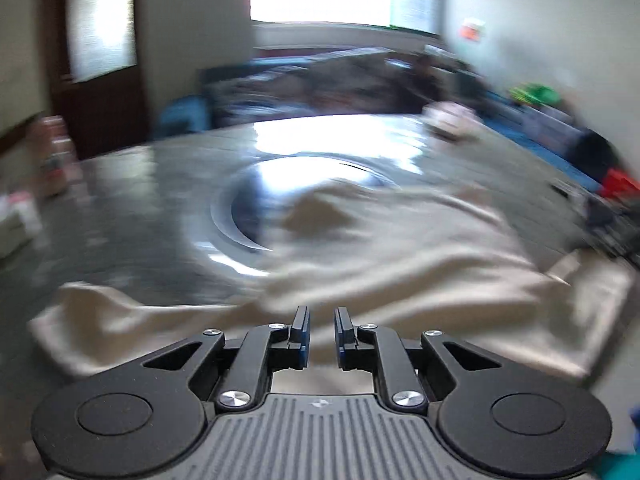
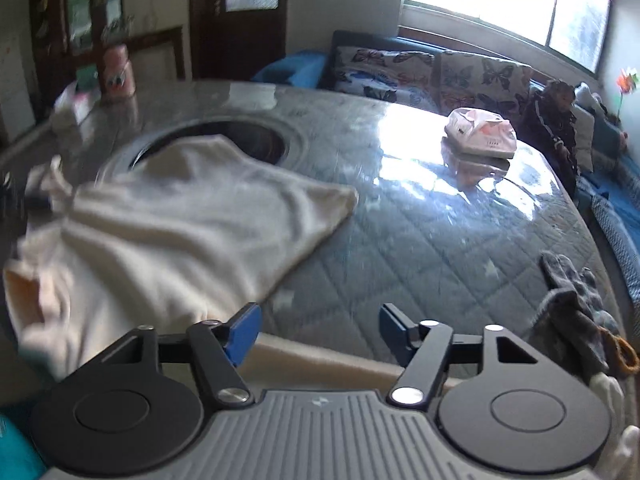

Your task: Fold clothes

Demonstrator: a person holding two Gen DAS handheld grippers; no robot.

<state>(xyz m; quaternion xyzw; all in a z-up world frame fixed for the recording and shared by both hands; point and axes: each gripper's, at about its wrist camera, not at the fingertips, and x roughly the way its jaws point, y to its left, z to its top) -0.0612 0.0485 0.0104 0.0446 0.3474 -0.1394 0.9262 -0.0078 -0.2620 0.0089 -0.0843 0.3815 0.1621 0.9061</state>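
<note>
A cream garment (image 2: pixel 168 220) lies crumpled on the round table (image 2: pixel 420 240), partly over the table's central well (image 2: pixel 248 136). In the blurred left wrist view the same garment (image 1: pixel 360 264) spreads across the near part of the table. My left gripper (image 1: pixel 322 316) hovers just above its near edge, the jaws standing a narrow gap apart with nothing seen between them. My right gripper (image 2: pixel 320 320) is wide open over the table's near edge, and its left blue pad (image 2: pixel 242 330) is beside the garment's near corner.
A pink-and-white packet (image 2: pixel 480 134) lies on the far side of the table. Dark grey cloth (image 2: pixel 576 300) sits at the right edge. A pink container (image 2: pixel 116 70) and a box (image 2: pixel 76 104) stand at the far left. A sofa with butterfly cushions (image 2: pixel 440 72) lies behind.
</note>
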